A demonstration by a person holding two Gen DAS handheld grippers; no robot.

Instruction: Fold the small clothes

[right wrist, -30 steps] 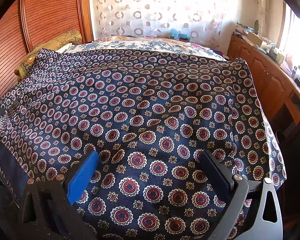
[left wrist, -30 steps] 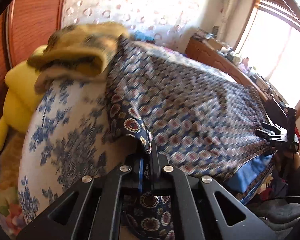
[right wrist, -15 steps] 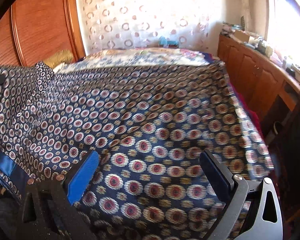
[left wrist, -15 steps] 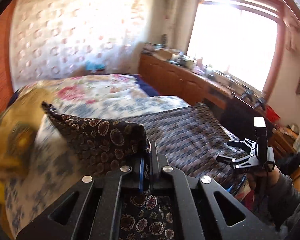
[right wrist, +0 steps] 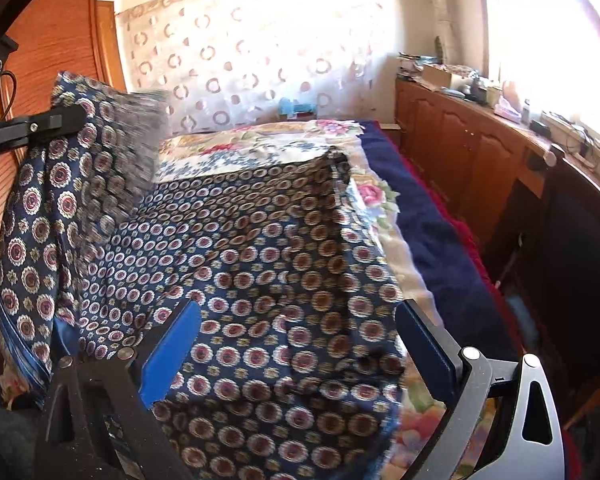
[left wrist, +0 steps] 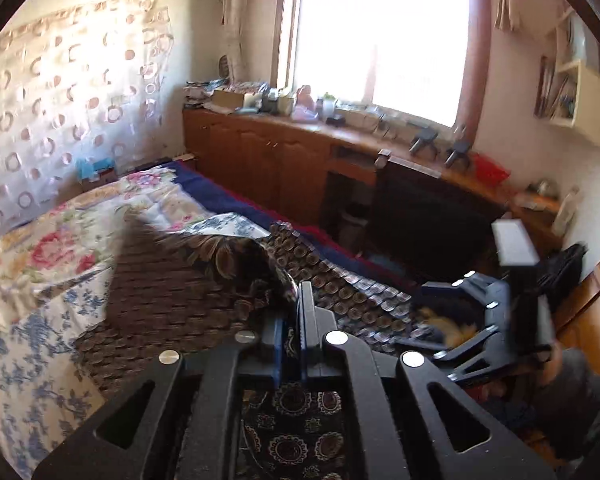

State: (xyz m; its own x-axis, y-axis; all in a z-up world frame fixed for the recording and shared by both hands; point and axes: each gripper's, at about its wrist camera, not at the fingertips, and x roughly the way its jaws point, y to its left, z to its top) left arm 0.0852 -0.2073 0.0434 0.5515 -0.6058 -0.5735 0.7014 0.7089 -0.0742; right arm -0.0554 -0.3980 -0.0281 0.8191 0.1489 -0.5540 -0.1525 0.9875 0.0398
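A navy cloth (right wrist: 260,264) printed with red and white medallions lies spread over the bed. My left gripper (left wrist: 296,320) is shut on one corner of the cloth (left wrist: 236,264) and holds it lifted above the bed; in the right wrist view it shows at the far left (right wrist: 40,124) with the raised corner draped from it. My right gripper (right wrist: 296,344) is open and empty, low over the near part of the cloth, its blue pads (right wrist: 168,352) wide apart. It also shows in the left wrist view (left wrist: 480,320).
A floral bedspread (right wrist: 284,148) covers the bed under the cloth. A wooden cabinet (right wrist: 472,152) with clutter runs along the right under a bright window (left wrist: 380,36). A wooden wardrobe (right wrist: 52,64) stands at the left. A patterned curtain (right wrist: 260,60) hangs behind.
My left gripper has lifted its cloth corner and swung it up and rightward over the bed, folding the cloth toward the right gripper. The right gripper stays open over the near edge.
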